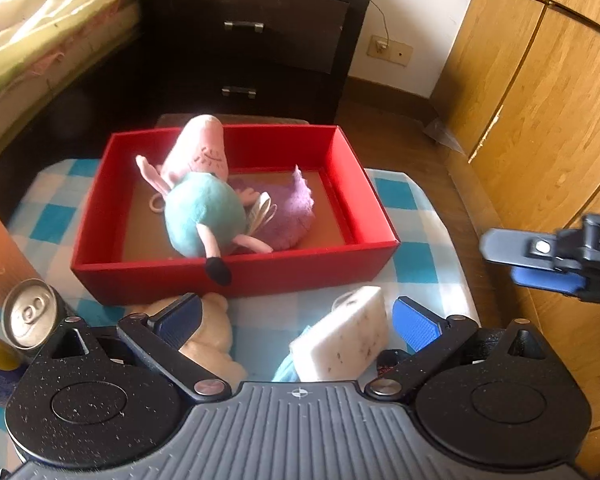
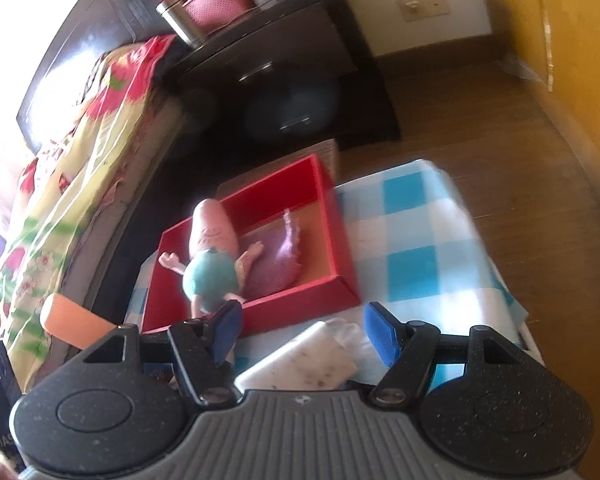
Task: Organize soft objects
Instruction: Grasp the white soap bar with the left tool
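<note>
A red box (image 1: 236, 276) on the blue-checked cloth holds a pig plush (image 1: 204, 216) with a pink head and teal body, lying against a purple soft toy (image 1: 292, 216). My left gripper (image 1: 298, 320) stands wide open in front of the box. Between its fingers lie a white speckled sponge block (image 1: 344, 340) on something blue, and a tan plush (image 1: 212, 340) beside the left finger; the pads press on neither. My right gripper (image 2: 304, 332) is open above the same white block (image 2: 300, 364), pads clear of it. It also shows at the right edge of the left wrist view, the right gripper (image 1: 500, 262).
A drink can (image 1: 30, 314) stands at the near left beside an orange object (image 1: 0, 248). A dark bedside cabinet (image 1: 252, 40) sits behind the box, a bed with a flowered cover (image 2: 72, 184) to the left, wooden wardrobe doors (image 1: 540, 100) to the right.
</note>
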The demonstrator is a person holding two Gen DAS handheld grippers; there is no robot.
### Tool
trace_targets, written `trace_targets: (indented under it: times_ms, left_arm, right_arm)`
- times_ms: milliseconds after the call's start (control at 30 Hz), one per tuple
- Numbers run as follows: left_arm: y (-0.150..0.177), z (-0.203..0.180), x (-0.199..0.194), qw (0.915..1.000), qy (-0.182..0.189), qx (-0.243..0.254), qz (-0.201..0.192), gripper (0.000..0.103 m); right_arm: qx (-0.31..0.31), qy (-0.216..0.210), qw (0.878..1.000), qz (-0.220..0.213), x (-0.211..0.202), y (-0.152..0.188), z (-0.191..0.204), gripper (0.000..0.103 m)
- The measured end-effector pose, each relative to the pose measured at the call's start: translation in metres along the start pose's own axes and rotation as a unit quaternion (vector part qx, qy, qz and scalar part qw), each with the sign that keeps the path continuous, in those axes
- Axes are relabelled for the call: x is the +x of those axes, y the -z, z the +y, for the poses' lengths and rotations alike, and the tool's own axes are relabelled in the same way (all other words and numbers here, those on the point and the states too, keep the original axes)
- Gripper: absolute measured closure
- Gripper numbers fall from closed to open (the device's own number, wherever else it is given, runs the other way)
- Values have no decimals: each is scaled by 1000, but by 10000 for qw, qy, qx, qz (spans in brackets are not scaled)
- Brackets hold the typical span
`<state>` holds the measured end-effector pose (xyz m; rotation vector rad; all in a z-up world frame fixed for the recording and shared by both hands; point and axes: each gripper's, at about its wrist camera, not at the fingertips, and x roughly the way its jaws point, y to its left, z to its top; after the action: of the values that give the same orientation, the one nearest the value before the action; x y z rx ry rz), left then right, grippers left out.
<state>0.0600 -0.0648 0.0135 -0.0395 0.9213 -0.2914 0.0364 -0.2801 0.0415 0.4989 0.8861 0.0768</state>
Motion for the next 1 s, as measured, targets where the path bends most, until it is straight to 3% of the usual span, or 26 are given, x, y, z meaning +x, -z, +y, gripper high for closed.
trace_targets:
  times_ms: [333, 633, 767, 1000]
  left_arm:
    - [6, -20, 15, 9974, -287, 648, 100, 6]
    - [12, -45, 52, 9901, -131, 1312, 485, 6]
    - [13, -48, 72, 9890, -31, 1252, 788, 6]
    - [11, -43, 93, 9893, -213, 1094, 945, 6]
  right_arm:
    - [-64, 362, 9993, 22, -16, 21, -15, 57]
    - [-63, 436, 9989, 184, -11, 26, -23, 56]
    - [-32, 455, 9986, 250, -9, 25, -29, 56]
    - [8, 399, 9987, 330, -7, 24, -32, 56]
